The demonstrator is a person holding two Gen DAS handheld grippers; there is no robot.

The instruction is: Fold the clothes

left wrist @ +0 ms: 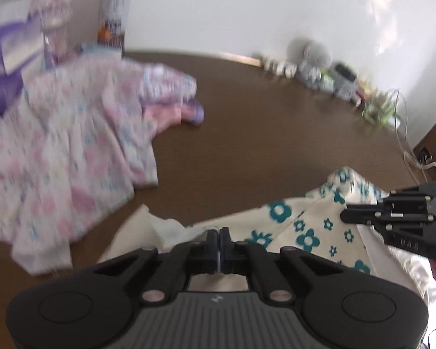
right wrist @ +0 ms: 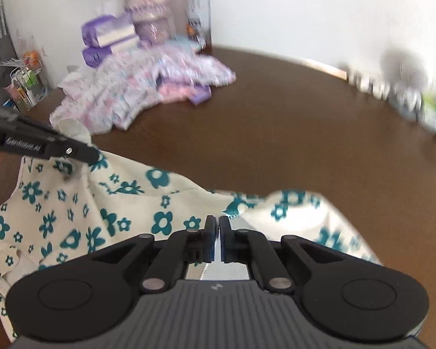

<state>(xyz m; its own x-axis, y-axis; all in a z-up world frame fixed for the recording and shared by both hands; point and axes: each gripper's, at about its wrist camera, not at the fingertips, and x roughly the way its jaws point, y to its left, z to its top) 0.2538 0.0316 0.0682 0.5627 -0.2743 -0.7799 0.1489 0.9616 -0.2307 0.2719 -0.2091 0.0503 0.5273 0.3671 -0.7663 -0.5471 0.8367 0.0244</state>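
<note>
Only my right-wrist view shows, far to my left, a wire rack (right wrist: 29,87) of small bottles. My left gripper (left wrist: 219,237) is pinched closed on the cream teal-flowered garment (left wrist: 302,226) spread across the brown table (left wrist: 261,116); my right gripper (right wrist: 217,226) is clamped on its other edge; pastel clothes (left wrist: 66,145) lie ahead-left

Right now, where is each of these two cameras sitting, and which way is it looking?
Left wrist view: on the left tongs, looking forward over the brown table; they pinch the floral garment; the right tongs enter at right.
Right wrist view: on the right tongs, clamped on the same garment; the left tongs enter at left.
Shared: garment, table, pink clothes pile, tall can.
</note>
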